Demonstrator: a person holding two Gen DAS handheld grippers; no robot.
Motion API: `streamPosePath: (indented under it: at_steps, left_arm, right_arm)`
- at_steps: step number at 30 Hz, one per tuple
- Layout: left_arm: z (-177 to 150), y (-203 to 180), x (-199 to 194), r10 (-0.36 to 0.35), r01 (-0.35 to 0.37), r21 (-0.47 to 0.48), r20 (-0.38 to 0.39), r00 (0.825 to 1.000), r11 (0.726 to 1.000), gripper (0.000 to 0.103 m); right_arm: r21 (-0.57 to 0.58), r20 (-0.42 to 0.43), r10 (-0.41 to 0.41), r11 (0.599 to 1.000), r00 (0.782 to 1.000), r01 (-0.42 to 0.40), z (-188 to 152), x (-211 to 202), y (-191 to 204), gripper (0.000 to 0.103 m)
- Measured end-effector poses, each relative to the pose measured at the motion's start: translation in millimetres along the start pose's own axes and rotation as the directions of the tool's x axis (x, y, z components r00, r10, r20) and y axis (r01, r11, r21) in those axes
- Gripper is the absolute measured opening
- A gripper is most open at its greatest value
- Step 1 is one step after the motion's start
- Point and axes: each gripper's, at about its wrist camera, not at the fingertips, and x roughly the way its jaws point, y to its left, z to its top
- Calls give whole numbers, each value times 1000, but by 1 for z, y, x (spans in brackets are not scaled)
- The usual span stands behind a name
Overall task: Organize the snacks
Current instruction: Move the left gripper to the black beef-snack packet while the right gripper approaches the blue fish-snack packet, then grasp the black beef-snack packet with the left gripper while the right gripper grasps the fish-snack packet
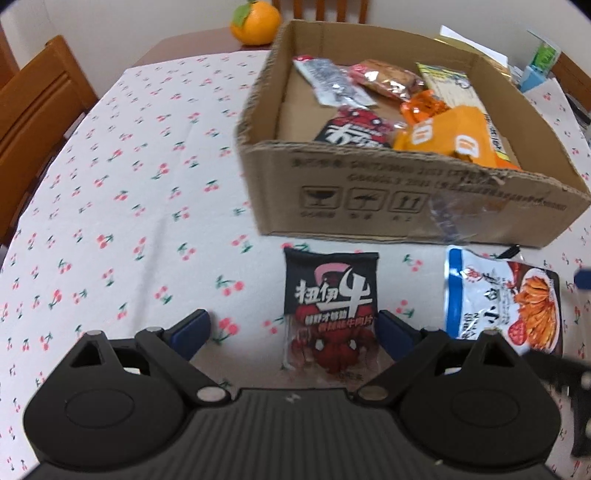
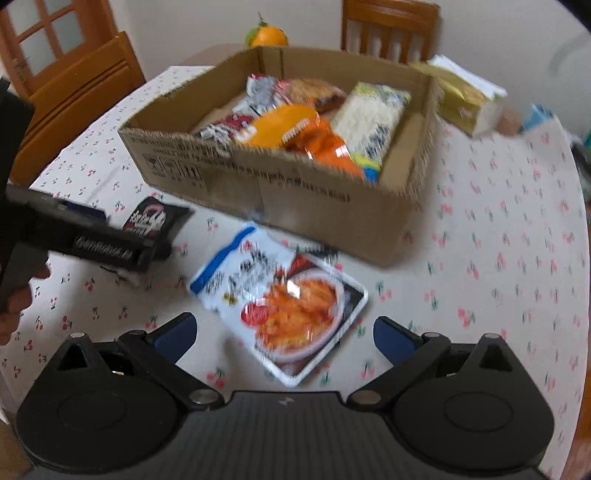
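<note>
A black and red beef snack packet lies flat on the cherry-print tablecloth in front of the cardboard box. My left gripper hangs open over it, its blue fingertips either side of the packet's lower half and clear of it. Right of that packet lies a white and blue snack bag with a food picture. In the right wrist view this white bag sits between the fingers of my right gripper, which stands open above it. The box holds several snack packets.
An orange sits on the table behind the box. Wooden chairs stand at the left and far side. Yellow and white packages and a blue item lie right of the box. The left gripper's body shows at the left of the right wrist view.
</note>
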Motion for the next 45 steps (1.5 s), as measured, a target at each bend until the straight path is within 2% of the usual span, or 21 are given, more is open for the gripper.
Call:
streamPosePath:
  at_steps: [5,10,18,22,25,28,30,34,37,45]
  left_arm:
    - [-3,3,-2,5,-5,-11,-2,1000,1000,96]
    - [-2,2,-1,5,-5,-13,-1,1000,1000,96]
    - [-2,2,0,-2,2,5,-3,1000,1000,96]
    - [-1,0,1,-13,13,42,7,1000,999,95]
    - [-1,-4,0,-29,26,90,24,999,996,90]
    - [-1,-9,0,-47,43,125,35,998,991,85]
    - [-1,-11,0,-73,68,129,35,997,989,77]
    - [-1,-16,-1,-91,83,151,51,995,985,70]
    - [2,-20,-3,-107,94,176,64,992,980,50]
    - [1,-14,-5,-104,95,169,49,993,981,47]
  right_arm:
    - [-82,4,57,995,998,-57,20,17,1,103]
    - [-114,-71,114,986,991,-122,28,37,-2,103]
    - [-97,-172,204,970,964,-222,5,25,9,103]
    - [-152,-127,122,978,984,-141,-1,18,26,103]
    - [-191,-88,61,979,994,-77,0,17,34,103]
    - [-201,-80,67,976,995,-82,1,19,38,103]
    - [-205,-83,64,975,995,-79,0,20,39,103]
    - [-196,-63,75,977,995,-86,2,19,39,103]
    - [-200,-56,79,976,995,-89,3,21,41,103]
    - [-246,-58,62,966,996,-74,8,33,47,92]
